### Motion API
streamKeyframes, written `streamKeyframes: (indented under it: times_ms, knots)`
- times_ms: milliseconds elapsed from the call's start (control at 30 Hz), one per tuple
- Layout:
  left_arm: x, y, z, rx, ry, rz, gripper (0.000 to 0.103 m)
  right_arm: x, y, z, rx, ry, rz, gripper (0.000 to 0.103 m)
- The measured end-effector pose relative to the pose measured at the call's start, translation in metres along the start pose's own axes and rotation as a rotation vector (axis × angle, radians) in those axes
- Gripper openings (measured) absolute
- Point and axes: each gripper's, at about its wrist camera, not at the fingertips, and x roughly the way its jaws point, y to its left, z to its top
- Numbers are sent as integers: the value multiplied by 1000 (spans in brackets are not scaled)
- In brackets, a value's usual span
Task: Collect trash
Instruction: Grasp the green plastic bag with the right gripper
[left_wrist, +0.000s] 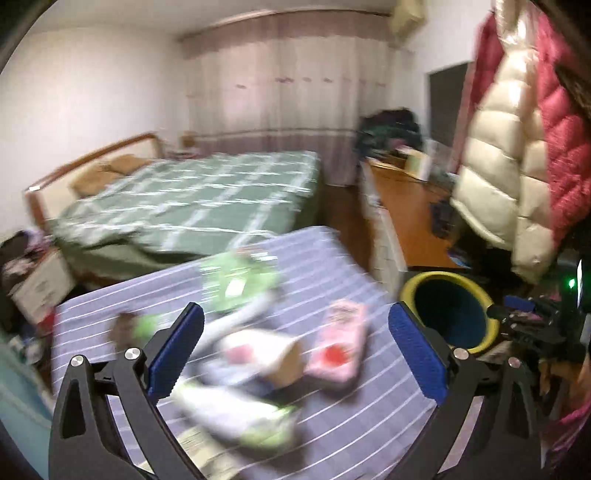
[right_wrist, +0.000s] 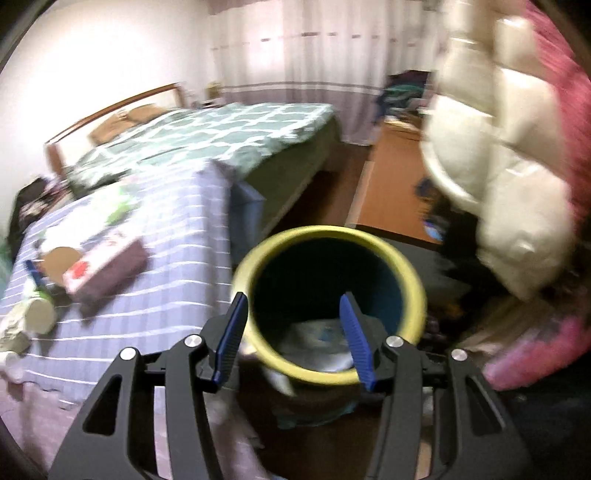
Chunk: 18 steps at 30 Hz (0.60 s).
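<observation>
The left gripper (left_wrist: 295, 341) gapes empty above a blurred pink carton (left_wrist: 341, 345) on the striped table's (left_wrist: 369, 417) right edge; the right gripper (right_wrist: 293, 332), open, hovers over the yellow-rimmed dark bin (right_wrist: 328, 373), seemingly holding white scraps.

Dim warm indoor light, both fisheye views motion-blurred and bowed at the black corners, wall (right_wrist: 92, 62) blown out white, trash (left_wrist: 258, 354) on the striped cloth (left_wrist: 351, 424) smeared, bin (right_wrist: 328, 236) interior in deep shadow, jacket (right_wrist: 491, 155) soft, gripper bodies sharpest.
</observation>
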Motion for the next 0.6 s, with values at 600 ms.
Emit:
streamKeyframes:
  times_ms: [600]
  knots:
    - [-53,135,-101,-281,52,155,98,155,250,172,-252,175,360,53]
